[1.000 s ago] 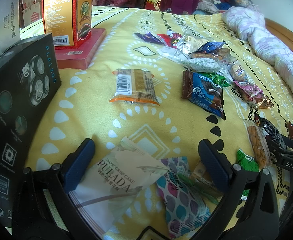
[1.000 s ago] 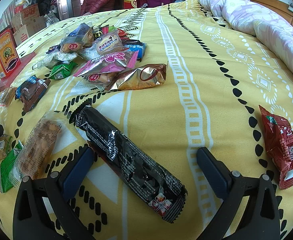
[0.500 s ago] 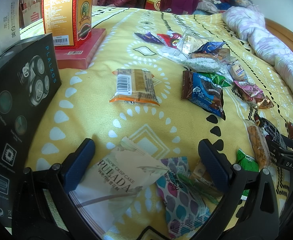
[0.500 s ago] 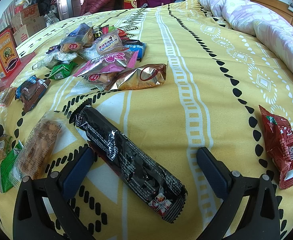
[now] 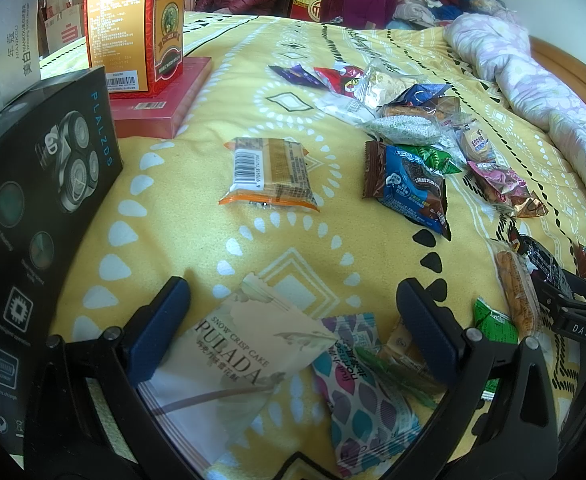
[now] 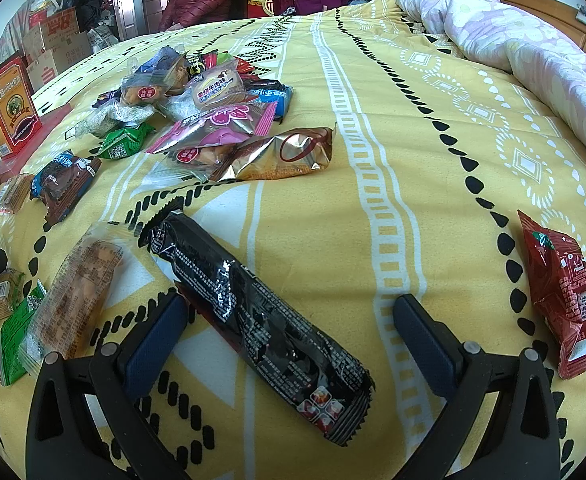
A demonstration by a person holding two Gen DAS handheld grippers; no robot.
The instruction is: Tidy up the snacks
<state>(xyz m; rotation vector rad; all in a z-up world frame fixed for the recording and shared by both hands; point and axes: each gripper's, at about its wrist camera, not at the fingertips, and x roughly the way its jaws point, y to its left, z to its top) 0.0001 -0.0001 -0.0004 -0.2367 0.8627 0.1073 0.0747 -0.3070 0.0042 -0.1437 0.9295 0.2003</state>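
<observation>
Surface: bed with a yellow patterned blanket [image 6: 433,184].
Far right: rolled floral quilt [image 6: 525,36].
Left edge: black shaver box [image 5: 33,216]; flat red box [image 5: 161,108] bearing an upright orange carton [image 5: 133,28].
Middle: heap of snack packets [image 6: 213,120], gold foil packet [image 6: 285,156] at its near edge.
Near: long black wrapper [image 6: 261,320], clear biscuit pack [image 6: 77,292], white PULADA packet [image 5: 233,364].
Right: red packet [image 6: 561,292], well apart.

The bedspread [image 6: 433,152] is yellow with white bands, diamonds and black drop shapes. On it lie a long black packet [image 6: 253,320] with fine white print, a red packet [image 6: 565,296], and a white PULADA packet [image 5: 233,364] beside a purple-and-teal leaf-patterned one [image 5: 365,400]
</observation>
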